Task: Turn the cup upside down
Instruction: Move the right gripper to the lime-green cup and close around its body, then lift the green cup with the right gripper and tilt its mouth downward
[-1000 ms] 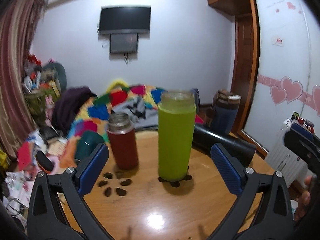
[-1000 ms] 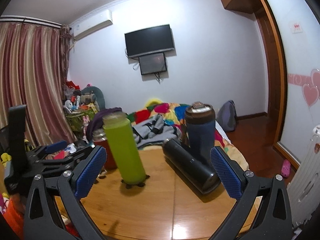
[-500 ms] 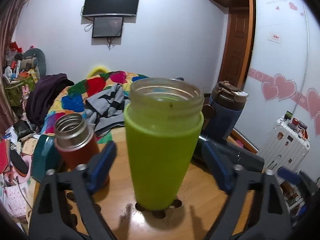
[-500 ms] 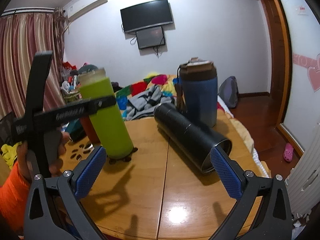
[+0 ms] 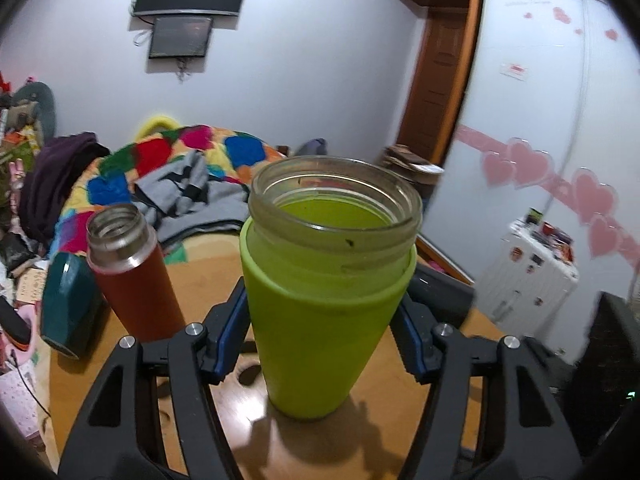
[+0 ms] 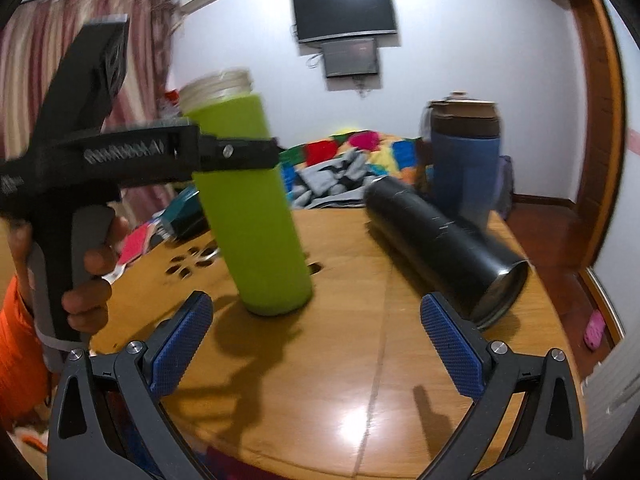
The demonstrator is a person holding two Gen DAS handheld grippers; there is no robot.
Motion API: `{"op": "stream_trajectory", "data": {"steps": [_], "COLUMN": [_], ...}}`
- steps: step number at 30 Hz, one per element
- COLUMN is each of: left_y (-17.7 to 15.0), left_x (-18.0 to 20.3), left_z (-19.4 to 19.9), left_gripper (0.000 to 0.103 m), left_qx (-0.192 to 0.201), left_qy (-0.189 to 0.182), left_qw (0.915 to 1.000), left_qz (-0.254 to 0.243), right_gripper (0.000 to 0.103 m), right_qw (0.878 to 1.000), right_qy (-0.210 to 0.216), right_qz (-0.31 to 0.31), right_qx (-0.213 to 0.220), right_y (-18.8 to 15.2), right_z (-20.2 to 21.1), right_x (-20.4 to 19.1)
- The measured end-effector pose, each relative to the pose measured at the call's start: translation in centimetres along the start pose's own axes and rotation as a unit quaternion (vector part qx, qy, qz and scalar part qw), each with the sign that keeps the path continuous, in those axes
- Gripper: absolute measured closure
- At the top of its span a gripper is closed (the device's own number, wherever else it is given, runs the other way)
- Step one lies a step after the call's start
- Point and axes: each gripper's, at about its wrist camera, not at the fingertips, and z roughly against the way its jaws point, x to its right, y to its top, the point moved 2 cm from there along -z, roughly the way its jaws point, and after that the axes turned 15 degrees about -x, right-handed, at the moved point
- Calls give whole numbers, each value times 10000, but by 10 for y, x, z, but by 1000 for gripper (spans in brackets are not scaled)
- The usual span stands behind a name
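Note:
A tall lime-green cup (image 5: 320,320) with a clear glass rim stands mouth up on the round wooden table (image 6: 360,360), tilted slightly in the right wrist view (image 6: 256,216). My left gripper (image 5: 322,332) has closed around its upper body, blue pads pressing both sides; it shows in the right wrist view as a black tool (image 6: 224,156) held by a hand. My right gripper (image 6: 316,344) is open and empty, low over the table's near part, short of the cup.
A red steel flask (image 5: 132,276) stands left of the green cup, with a teal cup (image 5: 68,308) lying beyond it. A black tumbler (image 6: 444,252) lies on its side at right, a blue bottle (image 6: 464,160) upright behind it. A bed lies past the table.
My left gripper moved forward around the green cup and closed on it. The cup now leans slightly. My right gripper moved closer to the table and lower.

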Motion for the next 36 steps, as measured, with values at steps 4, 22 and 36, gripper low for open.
{"op": "stream_trajectory", "data": {"steps": [4, 22, 36], "left_y": [-13, -19, -22], "left_x": [8, -9, -26], "left_z": [13, 22, -28], "left_gripper": [39, 38, 14], "left_qx": [-120, -82, -432], "left_qy": [-444, -1019, -585], "left_qw": [9989, 9945, 9965], "left_qz": [-85, 210, 405], "right_gripper": [0, 37, 41], "right_qw": [9995, 9970, 9977], "right_qy": [115, 457, 410], "right_qz": [286, 622, 522], "right_qx": [-45, -24, 107], "right_y": [-3, 0, -2], "right_z": [-10, -45, -39], "right_x": [-14, -42, -32]}}
